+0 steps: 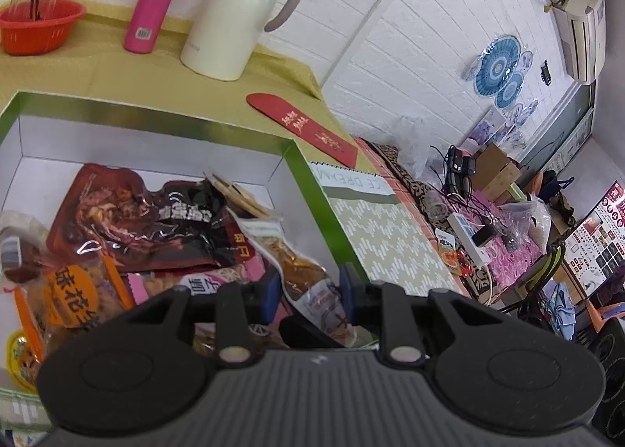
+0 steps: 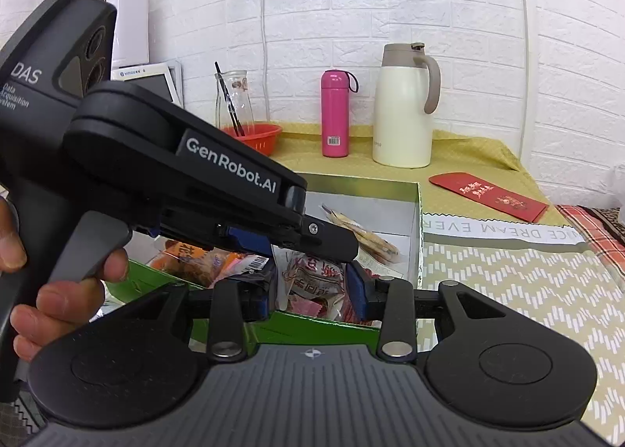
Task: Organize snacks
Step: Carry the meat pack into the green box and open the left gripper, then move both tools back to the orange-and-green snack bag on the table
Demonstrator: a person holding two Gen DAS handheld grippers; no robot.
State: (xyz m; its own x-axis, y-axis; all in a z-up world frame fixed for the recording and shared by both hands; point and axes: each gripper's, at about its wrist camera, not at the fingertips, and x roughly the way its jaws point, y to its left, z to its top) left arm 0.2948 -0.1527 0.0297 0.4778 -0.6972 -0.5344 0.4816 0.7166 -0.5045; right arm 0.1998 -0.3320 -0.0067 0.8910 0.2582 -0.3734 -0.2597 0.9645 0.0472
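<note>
Two tongs (image 1: 310, 289) (image 2: 310, 292) over one snack box (image 1: 308, 173); both parted.

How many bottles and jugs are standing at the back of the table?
3: a pink flask, a cream jug to its right, and a clear glass bottle behind the red basket on the left. The left tool may hide more.

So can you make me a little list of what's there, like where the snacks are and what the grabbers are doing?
snacks: piled in the green-rimmed box
left hand-held gripper: over the box, jaws apart around a clear snack packet; contact unclear
right hand-held gripper: open, at the box's near edge
behind the box: pink bottle, cream jug, red basket
right of the box: red envelope on the tablecloth
</note>
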